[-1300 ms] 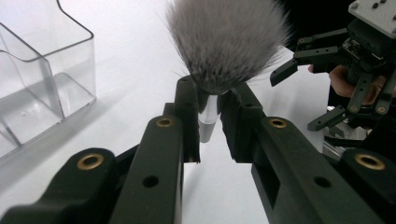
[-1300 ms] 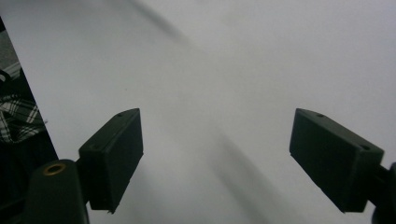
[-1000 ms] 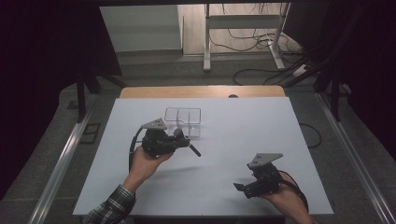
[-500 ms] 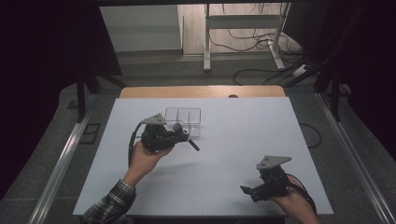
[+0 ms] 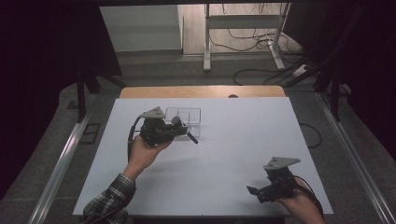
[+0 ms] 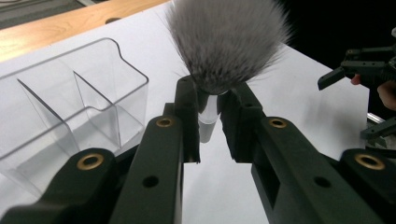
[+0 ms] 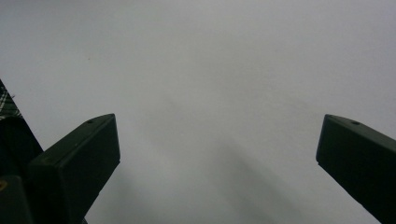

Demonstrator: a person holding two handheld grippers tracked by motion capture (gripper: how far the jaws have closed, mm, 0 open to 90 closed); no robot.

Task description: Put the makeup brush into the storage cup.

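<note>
My left gripper [image 5: 180, 128] [image 6: 210, 100] is shut on a makeup brush [image 6: 226, 42] and holds it just above the table. The grip is on the pale neck below the fluffy grey bristles. The brush's black handle [image 5: 191, 138] sticks out down and to the right. A clear, divided plastic organiser [image 5: 184, 115] [image 6: 70, 102] stands just behind and beside the brush. My right gripper [image 5: 253, 192] [image 7: 217, 140] hovers near the table's front right corner. Its jaws have just been opening and stand wide open, with only bare white tabletop between them. It also appears far off, as the right gripper [image 6: 355, 74].
The white tabletop [image 5: 233, 140] has a wooden strip [image 5: 201, 91] along its far edge. Metal rails [image 5: 60, 163] run along both sides. Beyond the table, cables and a stand's legs [image 5: 243, 37] lie on the floor.
My right gripper has drifted to the right, toward the front right corner. The left gripper has kept its hold on the brush and stayed nearly still.
</note>
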